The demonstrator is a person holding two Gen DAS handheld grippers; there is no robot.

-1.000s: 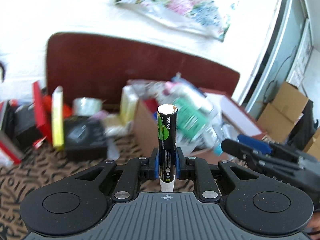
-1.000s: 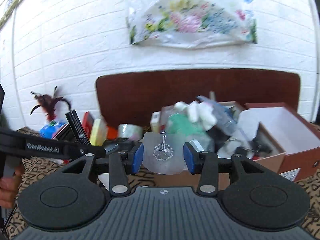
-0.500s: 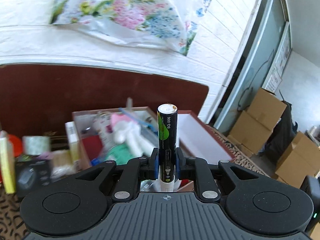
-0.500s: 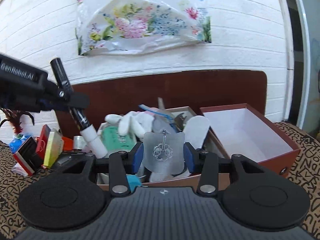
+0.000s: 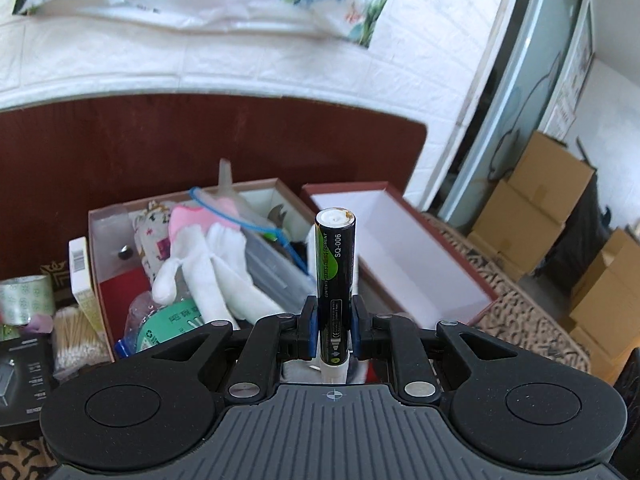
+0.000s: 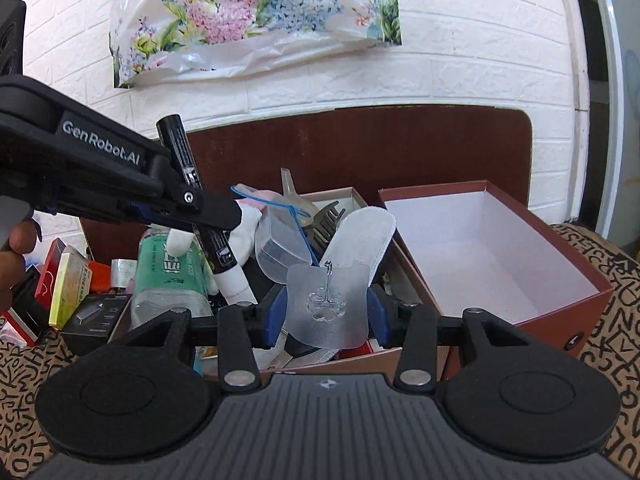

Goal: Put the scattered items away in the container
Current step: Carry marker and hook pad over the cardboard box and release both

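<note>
Our left gripper (image 5: 334,334) clamps the marker (image 5: 335,272); our right gripper (image 6: 327,310) pinches the clear hook plate (image 6: 327,308). Both seem above the full box (image 6: 352,354), so we lower, then release.

Black grippers (image 6: 327,306), blue-padded jaws, silver screws, apparently "GenRobot.AI" lettering.

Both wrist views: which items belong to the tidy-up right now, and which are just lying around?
In play:
- marker, clamped in left gripper
- clear hook pad, clamped in right gripper
- full box
- white-lined empty box

Lying about:
- tape roll
- cotton swabs
- flowered bag on the wall
- stacked cartons
</note>
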